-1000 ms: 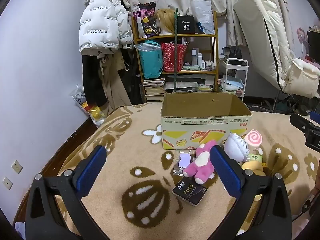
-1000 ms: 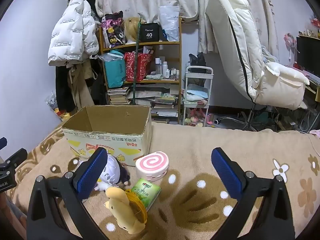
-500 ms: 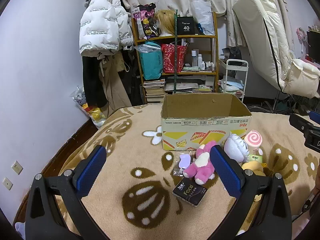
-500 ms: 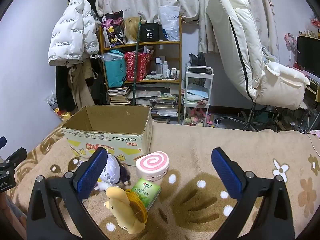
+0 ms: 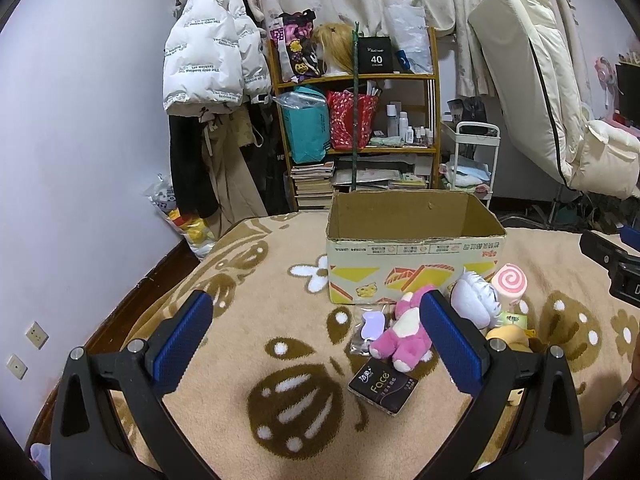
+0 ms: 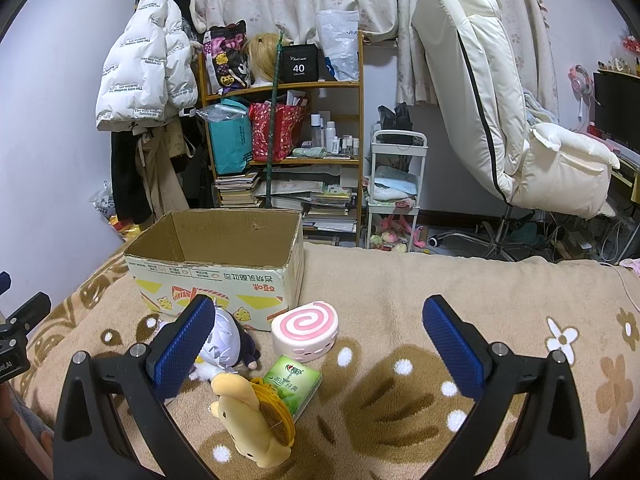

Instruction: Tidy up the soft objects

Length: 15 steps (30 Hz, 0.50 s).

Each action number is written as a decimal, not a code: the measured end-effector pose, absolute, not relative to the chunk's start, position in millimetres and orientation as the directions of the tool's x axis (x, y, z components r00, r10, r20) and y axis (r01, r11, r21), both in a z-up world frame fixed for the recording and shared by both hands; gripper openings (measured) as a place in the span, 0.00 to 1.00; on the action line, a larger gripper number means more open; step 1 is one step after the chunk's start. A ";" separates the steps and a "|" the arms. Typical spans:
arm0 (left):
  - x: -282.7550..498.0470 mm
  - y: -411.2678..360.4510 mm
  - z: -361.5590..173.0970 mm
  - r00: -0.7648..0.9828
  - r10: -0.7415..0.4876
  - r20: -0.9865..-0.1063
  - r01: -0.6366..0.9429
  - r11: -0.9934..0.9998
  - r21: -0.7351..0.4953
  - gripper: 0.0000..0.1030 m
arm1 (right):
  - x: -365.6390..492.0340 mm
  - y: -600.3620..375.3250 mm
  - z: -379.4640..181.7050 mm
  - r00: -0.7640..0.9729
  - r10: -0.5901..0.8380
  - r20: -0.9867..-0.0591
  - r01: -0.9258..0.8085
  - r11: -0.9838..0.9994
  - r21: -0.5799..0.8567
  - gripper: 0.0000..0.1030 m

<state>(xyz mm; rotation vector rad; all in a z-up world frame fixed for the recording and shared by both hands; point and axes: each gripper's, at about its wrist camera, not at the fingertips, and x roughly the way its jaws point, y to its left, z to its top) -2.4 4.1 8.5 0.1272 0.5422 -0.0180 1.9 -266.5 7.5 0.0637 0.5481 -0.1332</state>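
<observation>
An open cardboard box (image 5: 412,256) stands on the tan blanket; it also shows in the right wrist view (image 6: 224,264). In front of it lie a pink plush (image 5: 400,336), a white-haired plush (image 5: 474,300) (image 6: 224,338), a pink swirl-roll squishy (image 5: 509,280) (image 6: 306,330) and a yellow plush (image 6: 252,416) (image 5: 508,336). My left gripper (image 5: 316,336) is open and empty, hovering left of the pile. My right gripper (image 6: 320,340) is open and empty, above the squishy and a green tissue pack (image 6: 296,382).
A black tissue pack (image 5: 382,386) and a small purple packet (image 5: 370,328) lie by the pink plush. A cluttered shelf (image 6: 288,128), hanging coats (image 5: 212,80), a white cart (image 6: 396,184) and a cream recliner (image 6: 500,112) stand behind the bed.
</observation>
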 end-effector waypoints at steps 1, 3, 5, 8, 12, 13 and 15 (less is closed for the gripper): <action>-2.3 4.4 8.2 0.857 0.017 -0.515 0.050 0.992 0.116 0.99 | 1.8 -266.4 7.5 0.845 -0.109 -0.523 0.143 0.989 0.025 1.00; -2.1 4.9 8.1 0.858 0.019 -0.514 0.049 0.992 0.117 0.99 | 2.0 -266.5 7.4 0.845 -0.108 -0.524 0.143 0.989 0.026 1.00; -2.3 4.9 8.2 0.858 0.019 -0.513 0.049 0.992 0.117 0.99 | 2.1 -266.6 7.3 0.845 -0.109 -0.524 0.143 0.989 0.025 1.00; -2.3 5.1 8.4 0.858 0.019 -0.513 0.049 0.992 0.118 0.99 | 2.2 -266.6 7.1 0.845 -0.109 -0.524 0.143 0.989 0.025 1.00; -2.2 5.6 8.2 0.859 0.018 -0.512 0.049 0.992 0.117 0.99 | 2.3 -266.7 7.0 0.845 -0.108 -0.524 0.143 0.989 0.026 1.00; -2.1 5.5 8.2 0.859 0.019 -0.512 0.048 0.992 0.118 0.99 | 2.3 -266.6 6.9 0.845 -0.108 -0.524 0.143 0.989 0.026 1.00; -2.9 5.5 8.6 0.860 0.021 -0.511 0.046 0.992 0.119 0.99 | 2.3 -266.6 6.8 0.845 -0.108 -0.524 0.143 0.989 0.026 1.00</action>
